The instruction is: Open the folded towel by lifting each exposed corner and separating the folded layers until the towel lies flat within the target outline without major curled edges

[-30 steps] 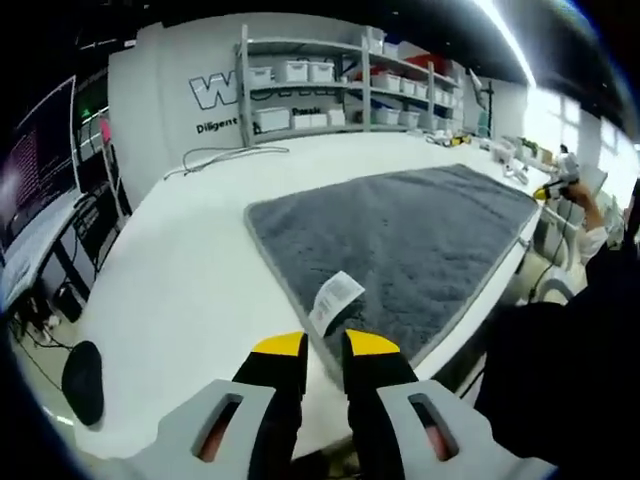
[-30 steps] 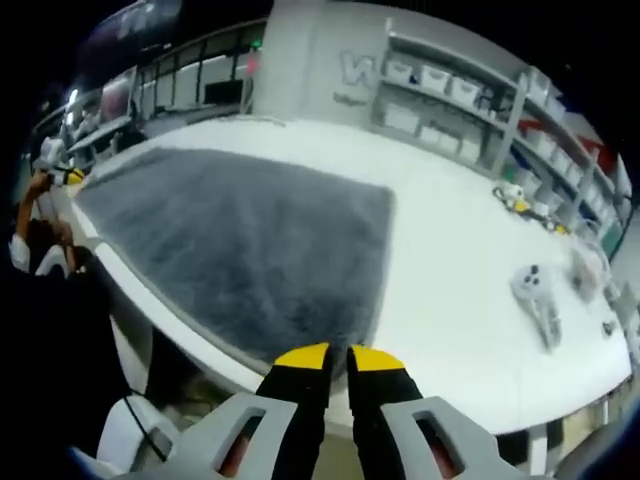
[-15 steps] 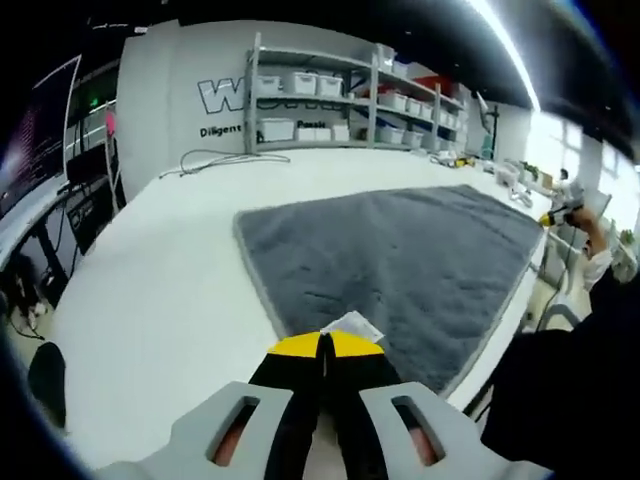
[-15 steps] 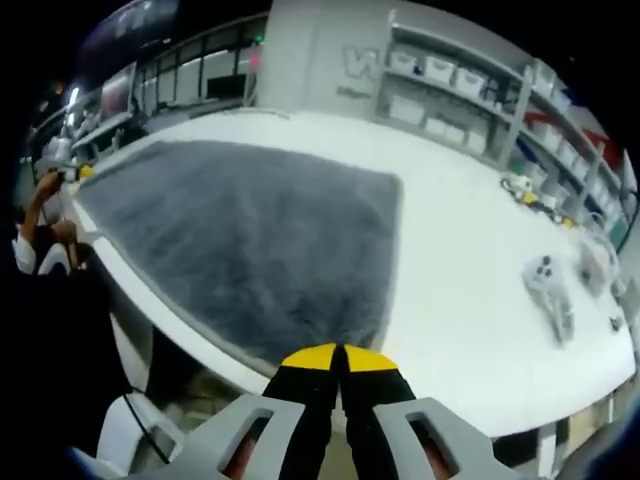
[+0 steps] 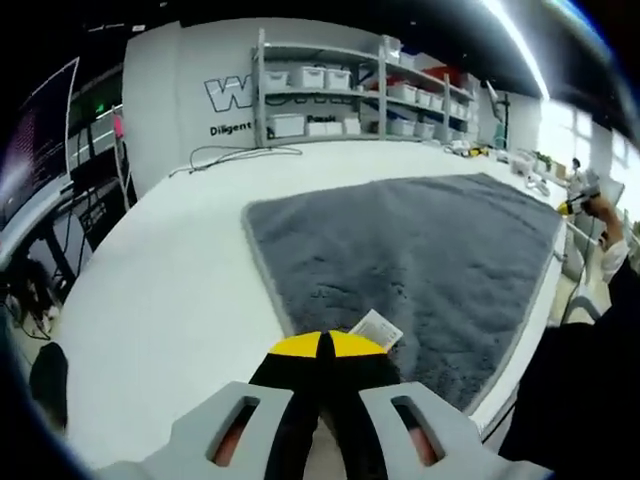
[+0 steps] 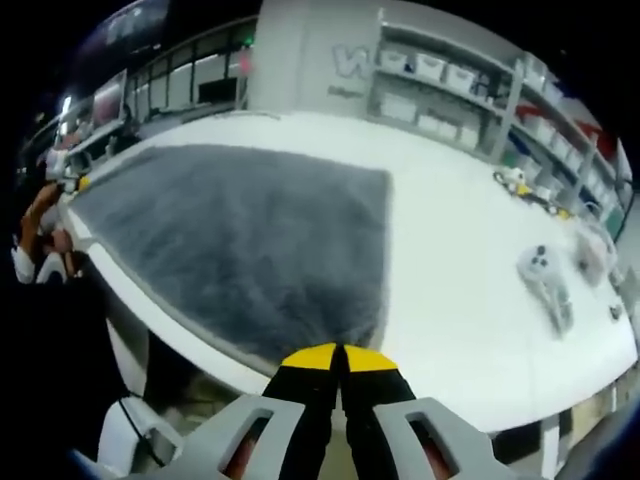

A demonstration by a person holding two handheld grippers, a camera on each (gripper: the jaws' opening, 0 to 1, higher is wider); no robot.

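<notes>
Grey towel (image 5: 410,250) spread nearly flat on white surface (image 5: 170,290), stretching away from both jaws. Left hand-held gripper (image 5: 326,345) pinching near corner beside white tag (image 5: 376,328); right hand-held gripper (image 6: 337,356) pinching opposite near corner. Towel's near edge spans between them.
</notes>
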